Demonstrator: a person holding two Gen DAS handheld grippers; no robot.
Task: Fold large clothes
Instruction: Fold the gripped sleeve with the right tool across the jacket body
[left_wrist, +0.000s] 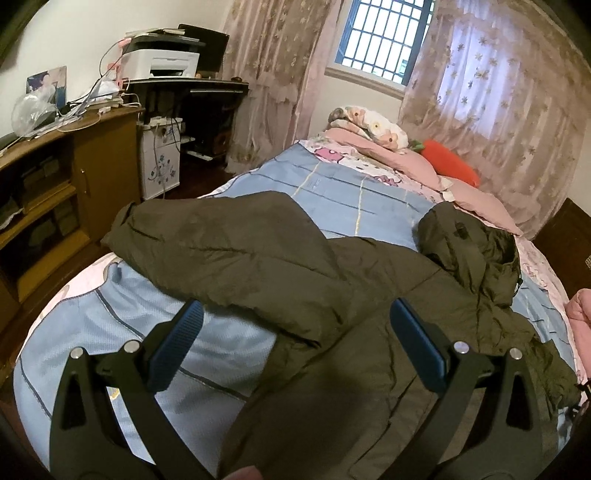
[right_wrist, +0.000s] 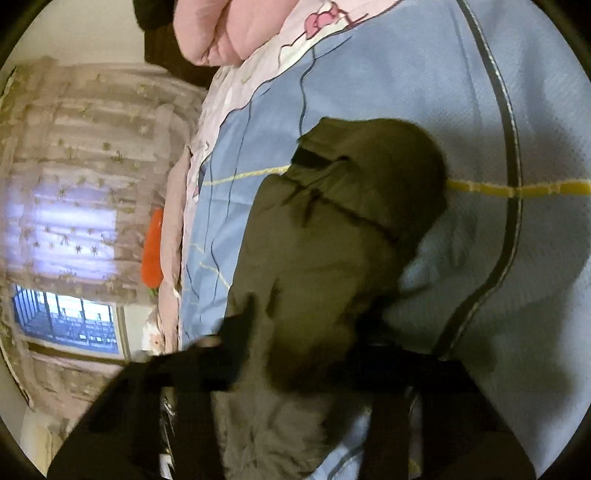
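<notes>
A large olive-green padded jacket (left_wrist: 314, 280) lies spread on the blue bedspread (left_wrist: 229, 339). One sleeve (left_wrist: 207, 236) reaches left and the hood (left_wrist: 469, 240) bunches at the right. My left gripper (left_wrist: 295, 332) is open and empty, its blue pads (left_wrist: 177, 343) just above the jacket's near side. In the right wrist view, tilted sideways and blurred, my right gripper (right_wrist: 306, 332) straddles a sleeve of the jacket (right_wrist: 332, 221) that runs between its fingers (right_wrist: 236, 325). I cannot tell whether the jaws press on it.
A pink quilt (left_wrist: 399, 155), a floral pillow (left_wrist: 369, 125) and an orange cushion (left_wrist: 450, 158) lie at the bed's far end. A wooden cabinet (left_wrist: 74, 177) and a desk with a printer (left_wrist: 166, 62) stand left of the bed. Curtains (left_wrist: 498, 110) hang behind.
</notes>
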